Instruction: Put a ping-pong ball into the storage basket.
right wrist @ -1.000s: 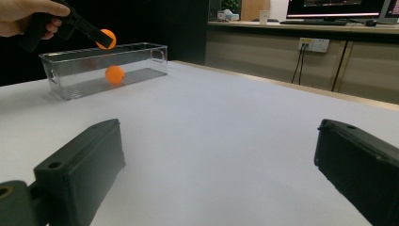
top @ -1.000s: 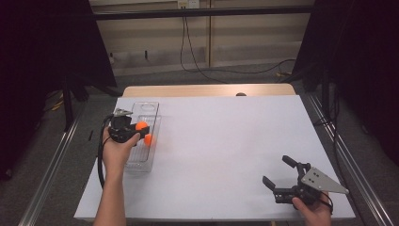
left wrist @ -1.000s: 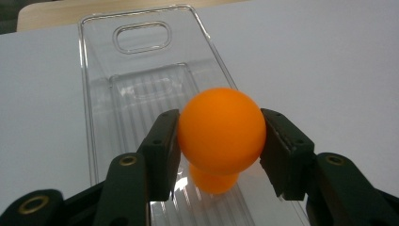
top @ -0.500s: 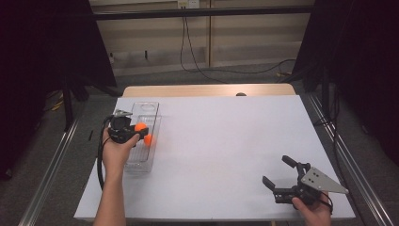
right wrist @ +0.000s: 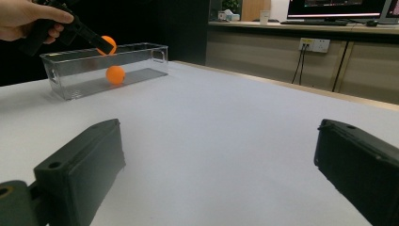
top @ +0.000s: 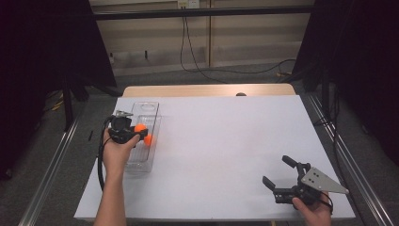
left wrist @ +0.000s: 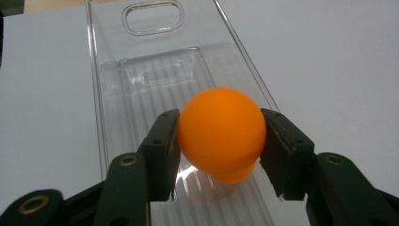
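Orange ball [left wrist: 221, 129] clamped between the left claw's [left wrist: 220, 141] jaws, pads pressing on both sides, held above the clear plastic bin [left wrist: 113, 94]. In the right claw view the held ball [right wrist: 108, 44] sits at about rim height over the bin [right wrist: 75, 70]. Second orange ball [right wrist: 115, 74] lies on the bin floor; in the left claw view it peeks out right under the held one. High view: bin [top: 146, 110] stands long-side away from the person at the left side of the white desk [top: 226, 141], left claw [top: 136, 134] over it. Right claw [top: 278, 175] sits low at the near right corner of the desk, well apart from the bin, jaws wide open, nothing between them.
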`<state>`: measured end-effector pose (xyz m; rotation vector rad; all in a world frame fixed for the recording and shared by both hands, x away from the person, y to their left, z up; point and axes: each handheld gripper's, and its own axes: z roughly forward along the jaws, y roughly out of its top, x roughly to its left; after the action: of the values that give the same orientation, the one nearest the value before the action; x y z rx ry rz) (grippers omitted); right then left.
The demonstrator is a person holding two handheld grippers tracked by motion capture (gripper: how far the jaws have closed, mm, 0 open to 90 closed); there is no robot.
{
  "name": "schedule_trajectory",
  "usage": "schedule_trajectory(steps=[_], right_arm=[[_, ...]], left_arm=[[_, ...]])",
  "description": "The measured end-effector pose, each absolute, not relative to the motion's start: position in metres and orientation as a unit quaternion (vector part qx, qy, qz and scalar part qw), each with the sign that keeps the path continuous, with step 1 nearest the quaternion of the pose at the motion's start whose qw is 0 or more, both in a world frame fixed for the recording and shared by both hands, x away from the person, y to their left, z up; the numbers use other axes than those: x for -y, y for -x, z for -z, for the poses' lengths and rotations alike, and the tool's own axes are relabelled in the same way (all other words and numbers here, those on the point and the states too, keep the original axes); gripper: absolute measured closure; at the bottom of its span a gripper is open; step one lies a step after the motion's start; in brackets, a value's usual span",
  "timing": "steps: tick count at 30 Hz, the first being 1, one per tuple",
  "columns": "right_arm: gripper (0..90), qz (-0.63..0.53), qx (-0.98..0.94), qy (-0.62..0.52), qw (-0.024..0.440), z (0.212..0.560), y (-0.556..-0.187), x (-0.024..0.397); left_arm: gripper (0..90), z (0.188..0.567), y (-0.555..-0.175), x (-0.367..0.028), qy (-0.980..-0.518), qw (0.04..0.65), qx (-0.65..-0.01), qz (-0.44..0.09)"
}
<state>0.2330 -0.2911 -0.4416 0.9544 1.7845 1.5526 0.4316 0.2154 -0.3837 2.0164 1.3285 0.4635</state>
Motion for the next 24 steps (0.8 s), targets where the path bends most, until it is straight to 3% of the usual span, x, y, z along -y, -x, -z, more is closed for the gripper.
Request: schedule_trajectory(steps=[24], right_arm=[[1.5,-0.583,-0.669,-0.359,0.291,0.4416,-0.2327,0.2910]], left_arm=[[50.6,0.3890,-0.4325,-0.2138,-0.775,0.325,-0.512,-0.176]])
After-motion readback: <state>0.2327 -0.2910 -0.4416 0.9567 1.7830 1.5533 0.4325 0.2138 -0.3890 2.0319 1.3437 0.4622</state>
